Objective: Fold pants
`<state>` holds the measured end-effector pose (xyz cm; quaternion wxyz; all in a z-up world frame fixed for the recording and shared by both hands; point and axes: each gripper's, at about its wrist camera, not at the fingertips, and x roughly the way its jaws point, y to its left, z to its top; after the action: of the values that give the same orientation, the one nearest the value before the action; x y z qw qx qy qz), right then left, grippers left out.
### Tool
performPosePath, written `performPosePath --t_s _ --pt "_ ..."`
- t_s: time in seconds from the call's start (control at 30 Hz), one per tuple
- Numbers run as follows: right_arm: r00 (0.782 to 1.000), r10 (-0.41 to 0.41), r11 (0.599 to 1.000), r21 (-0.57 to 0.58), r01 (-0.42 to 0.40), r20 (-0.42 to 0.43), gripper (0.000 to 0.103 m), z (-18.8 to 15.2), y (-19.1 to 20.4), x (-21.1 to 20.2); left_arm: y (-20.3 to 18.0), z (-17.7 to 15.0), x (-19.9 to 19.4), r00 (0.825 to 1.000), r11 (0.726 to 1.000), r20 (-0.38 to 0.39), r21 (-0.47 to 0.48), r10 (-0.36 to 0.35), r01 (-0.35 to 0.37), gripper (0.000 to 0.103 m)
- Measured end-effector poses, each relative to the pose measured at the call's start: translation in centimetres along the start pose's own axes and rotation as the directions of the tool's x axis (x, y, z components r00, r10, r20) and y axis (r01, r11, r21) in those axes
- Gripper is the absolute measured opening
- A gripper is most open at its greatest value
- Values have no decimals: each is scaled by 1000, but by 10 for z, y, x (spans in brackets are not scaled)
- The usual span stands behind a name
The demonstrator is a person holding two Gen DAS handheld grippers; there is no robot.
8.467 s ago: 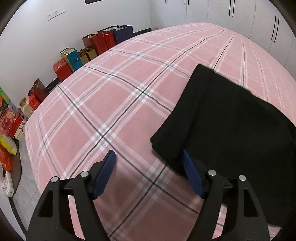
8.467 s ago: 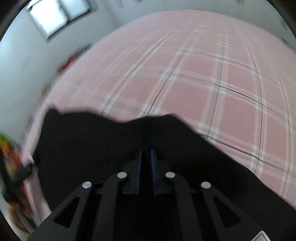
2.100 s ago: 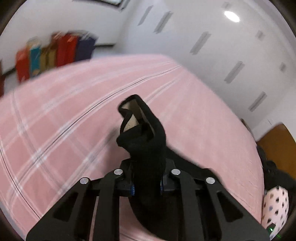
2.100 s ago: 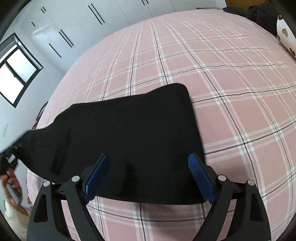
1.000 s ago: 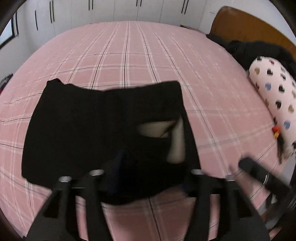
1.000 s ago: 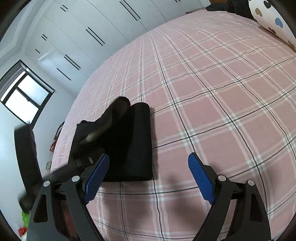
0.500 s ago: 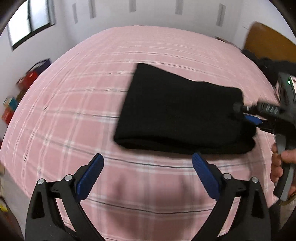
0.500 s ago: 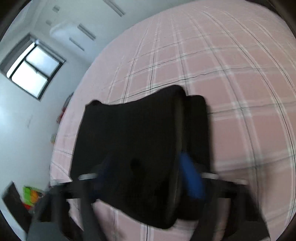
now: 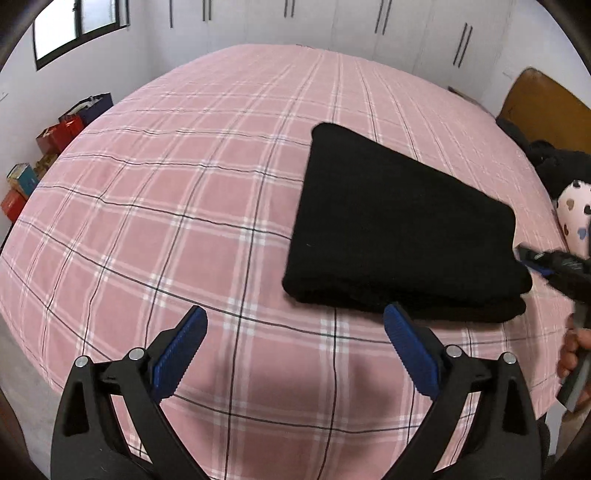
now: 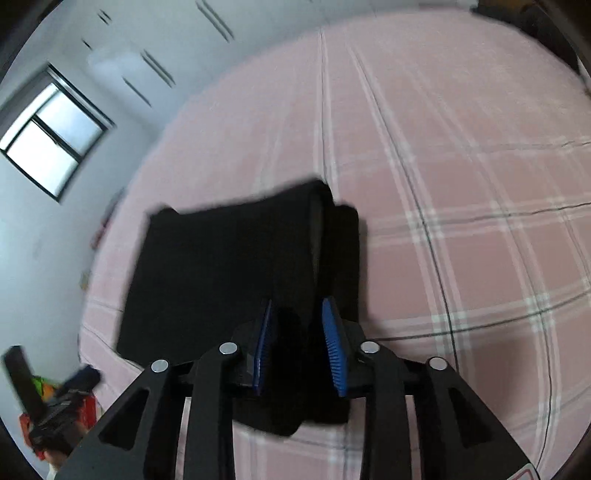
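The black pants lie folded in a thick stack on the pink plaid bed. My left gripper is open and empty, held above the bed just in front of the stack's near edge. My right gripper has its blue pads closed to a narrow gap around the near edge of the folded pants. In the left wrist view the right gripper touches the stack's right corner.
Gift bags and boxes stand on the floor left of the bed. A spotted pillow and dark clothes lie by the wooden headboard at right. White wardrobes line the far wall.
My left gripper let go of the pants and backed away. My right gripper moved in from open to closing on the stack's edge.
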<state>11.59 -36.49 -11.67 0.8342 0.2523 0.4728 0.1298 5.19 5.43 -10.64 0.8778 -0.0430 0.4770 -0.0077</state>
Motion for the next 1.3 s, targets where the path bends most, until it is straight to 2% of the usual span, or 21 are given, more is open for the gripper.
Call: performPosePath --t_s 0.07,0.23,0.27,0.3,0.33,0.37,0.43,0.5,0.57,0.6,0.63,0.7,0.73,0.83,0.9,0.93,1.03,1.13,1.17,1.23,1.3 --pt "1000 13 1000 11 -13 4 53 -15 1 -11 -2 -1 3 1000 1000 -8 8 -2 2 94" --pt "994 19 1000 -17 -21 -104 54 -52 -2 8 -13 -4 7 1000 1000 -23 13 -17 17 94" --pt "994 9 999 -34 -13 -113 49 -55 -1 14 -16 -6 7 999 1000 -26 16 -19 20 94" --pt "994 -1 999 -52 -5 -111 38 -55 1 20 -20 -7 9 999 1000 -34 19 -20 21 94" --pt "995 -11 998 -64 5 -100 21 -49 4 21 -23 -8 10 999 1000 -43 22 -21 22 94" --pt "997 -6 997 -75 0 -73 9 -42 8 16 -27 -8 12 998 999 -55 26 -20 22 94" --pt "1000 -26 992 -126 27 13 9 -27 24 -7 -32 -8 12 998 999 -64 32 -18 20 94" --pt "997 -59 986 -151 65 45 9 -20 26 -15 -37 -7 13 997 999 -69 41 -19 22 94" --pt "986 -168 973 -163 161 -24 10 -19 5 12 -41 -6 18 997 999 -78 51 -13 17 94" --pt "973 -210 967 -167 192 -97 13 -26 -8 31 -44 -5 22 996 998 -84 53 -11 16 94" --pt "975 -192 974 -141 176 -115 20 -31 -14 35 -45 -5 24 996 999 -89 53 -10 15 94" --pt "984 -159 986 -55 155 -77 30 -30 -17 22 -48 -3 28 995 998 -99 62 -9 15 94" --pt "983 -175 984 -36 173 -53 42 -29 -14 14 -49 -3 29 995 998 -99 70 -2 9 94" --pt "991 -135 991 12 135 11 50 -19 -11 -10 -50 -3 34 994 996 -106 91 11 -1 94" --pt "994 -107 994 29 106 31 66 -11 -7 -14 -48 -1 35 994 995 -106 100 17 -7 94" --pt "994 -107 994 23 106 36 81 -7 -5 -14 -46 1 33 995 995 -101 99 10 0 94" --pt "994 -113 994 11 113 14 84 3 -3 0 -25 17 22 992 993 -56 30 -112 113 95" --pt "993 -108 993 49 110 -40 84 4 -17 22 15 42 34 974 967 -46 -140 -222 213 97" --pt "993 -102 992 74 107 -62 84 3 -22 30 29 50 45 968 953 -51 -195 -247 233 97" --pt "992 -81 987 129 93 -97 84 0 -30 43 51 62 78 962 927 -99 -308 -256 214 97" --pt "993 -45 984 167 63 -109 84 -7 -33 52 53 67 100 951 917 -127 -330 -281 227 96"
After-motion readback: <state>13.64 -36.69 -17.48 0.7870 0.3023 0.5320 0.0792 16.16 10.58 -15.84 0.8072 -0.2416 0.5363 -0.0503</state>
